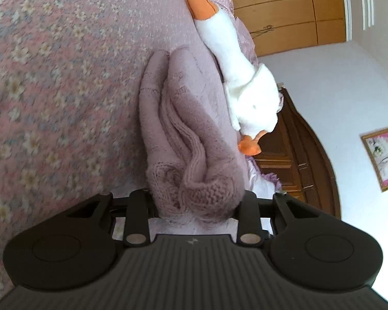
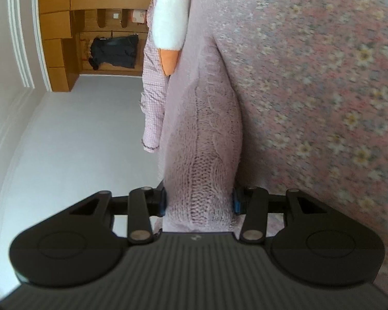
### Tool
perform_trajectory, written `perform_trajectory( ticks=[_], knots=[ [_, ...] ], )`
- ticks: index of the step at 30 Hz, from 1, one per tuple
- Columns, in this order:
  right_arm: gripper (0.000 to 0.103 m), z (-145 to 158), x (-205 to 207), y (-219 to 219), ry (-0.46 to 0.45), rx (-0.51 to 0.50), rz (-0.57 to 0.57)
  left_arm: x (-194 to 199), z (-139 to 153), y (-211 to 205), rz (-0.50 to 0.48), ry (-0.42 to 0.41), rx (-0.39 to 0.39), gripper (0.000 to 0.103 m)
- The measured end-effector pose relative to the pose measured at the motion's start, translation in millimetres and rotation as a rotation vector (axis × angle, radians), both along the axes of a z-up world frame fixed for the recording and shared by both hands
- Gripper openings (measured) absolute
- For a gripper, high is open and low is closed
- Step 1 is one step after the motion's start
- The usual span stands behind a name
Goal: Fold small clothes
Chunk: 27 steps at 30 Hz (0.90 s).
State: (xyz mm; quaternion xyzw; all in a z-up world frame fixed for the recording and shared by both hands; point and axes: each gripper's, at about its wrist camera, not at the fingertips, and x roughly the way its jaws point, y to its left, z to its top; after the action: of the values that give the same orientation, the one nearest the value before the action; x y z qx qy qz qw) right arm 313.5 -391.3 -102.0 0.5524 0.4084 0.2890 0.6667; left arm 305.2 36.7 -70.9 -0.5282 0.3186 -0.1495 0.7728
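Knitted sweater (image 1: 191,134), pale mauve with cable pattern, bunched in thick folds and stretched between both tools above a bed. In the left wrist view, gathered into a rumpled wad at the near end, gripped there by the left tool (image 1: 196,206), fingers pressed in on either side of the wool. In the right wrist view, the same sweater (image 2: 204,139) running away as one long rolled band, its near end clamped by the right tool (image 2: 199,201), blue pads tight against both sides of the knit. Below and beside the sweater, a bedspread (image 1: 51,77) in pink and grey with small cream flowers, blurred in both views. Just beside the sweater on its far side, a plush goose (image 1: 235,64), white body, orange beak and orange feet, lying lengthwise along the bed and touching or nearly touching the knit. Next to the goose, a checked lilac cloth (image 2: 152,103) hanging over the bed's edge. Beyond the bed, a dark wooden headboard (image 1: 305,155), light wooden wardrobes (image 1: 284,7), white walls, a pink-framed picture (image 1: 382,155), and a dark garment (image 2: 113,51) hanging in an open wardrobe niche.
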Motion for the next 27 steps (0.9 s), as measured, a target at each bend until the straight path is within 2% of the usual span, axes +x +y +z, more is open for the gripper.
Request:
perform_trajectory(
  ticks=[9,19,27],
  knots=[
    [0.047,-2.0,-17.2,-2.9,-0.016,-0.035,0.013,-17.8,0.1,-3.5,-0.017,-0.018,0.060,0.036],
    [0.047,-4.0,-42.7,-5.9,-0.019,-0.040,0.003,-45.9,-7.1,-0.8,-0.015,-0.024,0.033,0.036],
    [0.050,-6.6,-42.5,-8.8,-0.031,-0.031,0.015,-41.0,-5.1,-3.6,-0.032,-0.036,0.052,0.038]
  ],
)
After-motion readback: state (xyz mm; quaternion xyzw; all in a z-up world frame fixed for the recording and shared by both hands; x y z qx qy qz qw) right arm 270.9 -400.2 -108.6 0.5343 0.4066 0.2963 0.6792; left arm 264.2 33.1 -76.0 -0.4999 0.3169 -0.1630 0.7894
